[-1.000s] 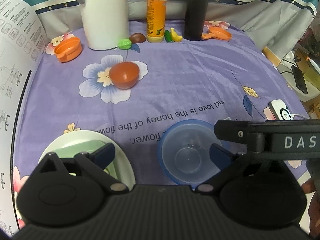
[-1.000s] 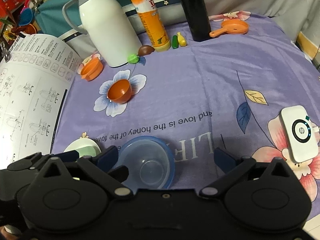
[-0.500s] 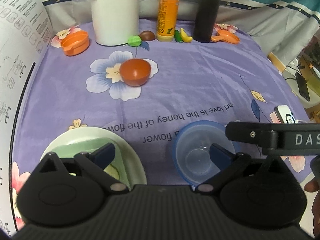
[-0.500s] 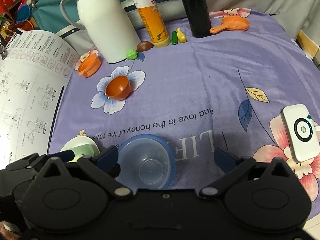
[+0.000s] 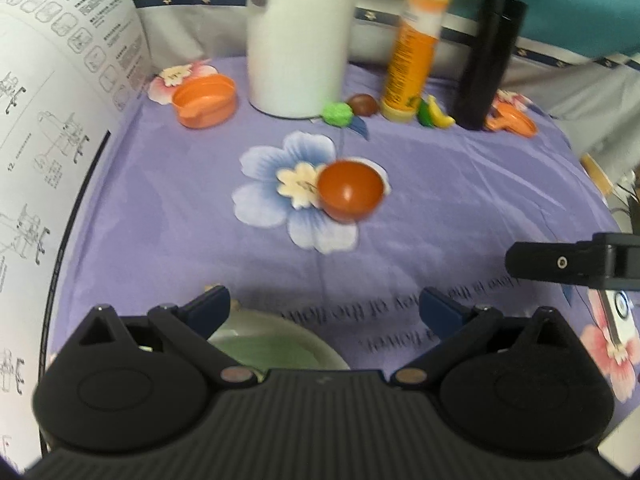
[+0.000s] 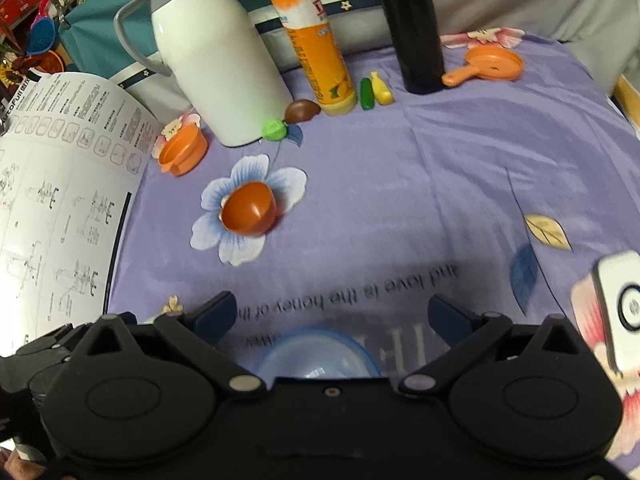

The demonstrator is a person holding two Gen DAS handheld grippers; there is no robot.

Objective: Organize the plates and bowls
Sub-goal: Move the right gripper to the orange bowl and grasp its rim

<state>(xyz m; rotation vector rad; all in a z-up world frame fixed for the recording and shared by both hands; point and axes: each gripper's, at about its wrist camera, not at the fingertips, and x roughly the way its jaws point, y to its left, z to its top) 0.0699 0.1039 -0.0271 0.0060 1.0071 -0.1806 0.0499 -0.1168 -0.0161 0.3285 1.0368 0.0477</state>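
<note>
— So what has changed in the last second?

— Both grippers have drawn back and tipped up. In the left wrist view the translucent blue plastic bowl, which sat between the fingers a second ago, has dropped out of sight, and only the far rim of the pale green plate [image 5: 276, 334] shows above the left gripper [image 5: 322, 314]. In the right wrist view the same blue bowl [image 6: 320, 354] has slid down until just its far edge peeks over the right gripper [image 6: 332, 314].

— Is either gripper carrying anything?

— No. Both sets of fingers stand wide apart with nothing between the tips. My reading is that the near plate and bowl are being left where they are for now.

— And where does attention go next?

— Probably farther out. The small glossy orange-red bowl [image 5: 350, 190], tipped on its side on the white-and-blue flower print, now sits closer to the middle of both views, well beyond the fingertips and slightly right of centre for the left gripper, left of centre for the right. It looks like the next piece to gather, though neither gripper is near it yet.

— Anything else on the worktop?

— Far left, a shallow orange dish with a spout [image 5: 204, 100]; far right, an orange toy pan [image 6: 490, 64] just beside the tall black cylinder [image 6: 412, 24].
</note>
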